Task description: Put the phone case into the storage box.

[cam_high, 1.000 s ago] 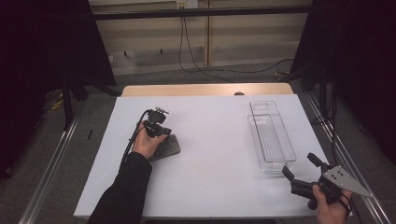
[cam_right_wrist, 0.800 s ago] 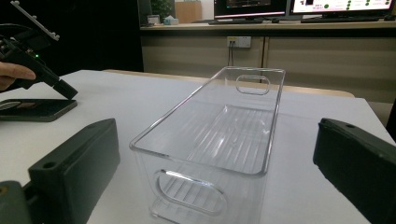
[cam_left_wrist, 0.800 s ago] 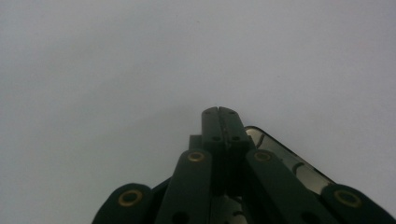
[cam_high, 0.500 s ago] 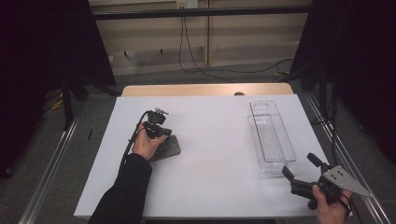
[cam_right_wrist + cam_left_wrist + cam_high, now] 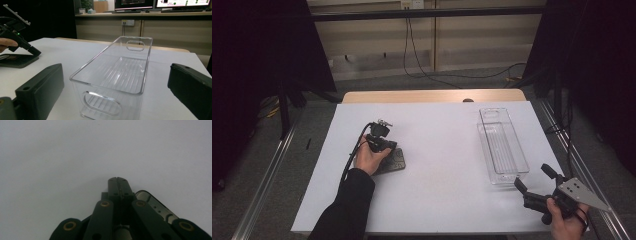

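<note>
You are not seeing any text, label, brand, number or sign clear enough to read. In the right gripper view, the monitors at the back are showing bright rows of writing, but the characters are coming out too small and blurred for you to make out. The clear bin and the dark flat object are showing no markings you can read.

Clear plastic bin at centre on the white table, handle cut-outs in both end walls. Right gripper wide open, one black jaw either side of the bin's near end. Far left of the bin: left gripper, tip resting on a dark flat tray.
</note>
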